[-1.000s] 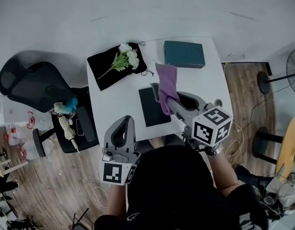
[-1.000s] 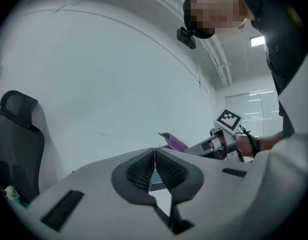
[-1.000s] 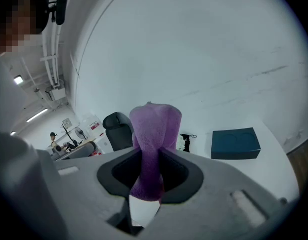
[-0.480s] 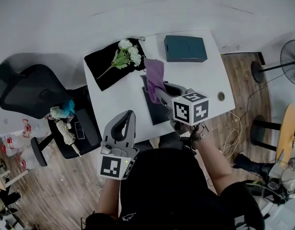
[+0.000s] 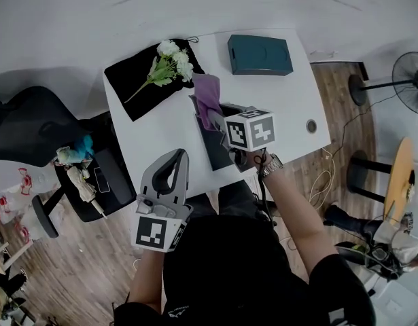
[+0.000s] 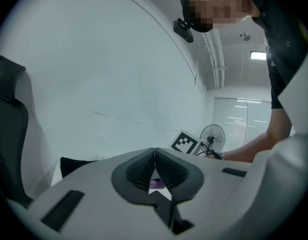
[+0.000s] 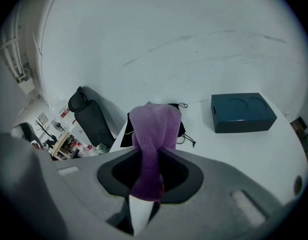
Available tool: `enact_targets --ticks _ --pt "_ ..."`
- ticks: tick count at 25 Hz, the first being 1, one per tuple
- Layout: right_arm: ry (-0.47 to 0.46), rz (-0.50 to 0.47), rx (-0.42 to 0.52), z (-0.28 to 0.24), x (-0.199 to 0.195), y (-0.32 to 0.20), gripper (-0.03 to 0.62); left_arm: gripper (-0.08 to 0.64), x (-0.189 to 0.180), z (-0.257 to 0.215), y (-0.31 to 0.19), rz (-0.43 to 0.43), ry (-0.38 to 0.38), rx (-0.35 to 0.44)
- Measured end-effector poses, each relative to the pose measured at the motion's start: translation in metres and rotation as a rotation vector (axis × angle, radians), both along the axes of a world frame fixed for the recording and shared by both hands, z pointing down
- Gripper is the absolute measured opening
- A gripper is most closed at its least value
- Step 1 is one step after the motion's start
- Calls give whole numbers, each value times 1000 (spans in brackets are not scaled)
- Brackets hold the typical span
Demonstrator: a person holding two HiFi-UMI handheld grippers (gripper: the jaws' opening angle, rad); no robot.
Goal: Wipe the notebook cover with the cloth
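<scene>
No word, number or brand can be read anywhere. The only printed signs are black-and-white square patterns without letters: on the white marker cube in the middle of the head view (image 5: 250,130) and on the second white marker cube at its lower left (image 5: 156,234). The dark teal rectangular box at the upper right (image 5: 260,54) shows no readable print.

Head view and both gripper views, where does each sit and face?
Head view: on the head, steeply down at the white table; left claw, right claw show.
Left gripper view: on the left claw, facing the wall; shut jaws, an arm.
Right gripper view: on the right claw, across the table; jaws clamping purple cloth.
Shared: teal box, head and right gripper views.
</scene>
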State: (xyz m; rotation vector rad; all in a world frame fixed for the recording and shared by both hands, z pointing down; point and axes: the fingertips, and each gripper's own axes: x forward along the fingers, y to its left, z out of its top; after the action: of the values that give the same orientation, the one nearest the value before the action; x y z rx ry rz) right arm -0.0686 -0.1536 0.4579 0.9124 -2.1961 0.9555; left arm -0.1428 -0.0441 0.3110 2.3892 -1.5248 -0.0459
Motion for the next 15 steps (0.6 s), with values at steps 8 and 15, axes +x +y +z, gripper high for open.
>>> enact_targets --ticks 8,15 --pt "107 -16 -55 63 3 -6 97 6 0 20 -14 -31 19 -29" --pt "167 -39 -112 100 5 8 97 6 7 26 -28 -23 21 -31"
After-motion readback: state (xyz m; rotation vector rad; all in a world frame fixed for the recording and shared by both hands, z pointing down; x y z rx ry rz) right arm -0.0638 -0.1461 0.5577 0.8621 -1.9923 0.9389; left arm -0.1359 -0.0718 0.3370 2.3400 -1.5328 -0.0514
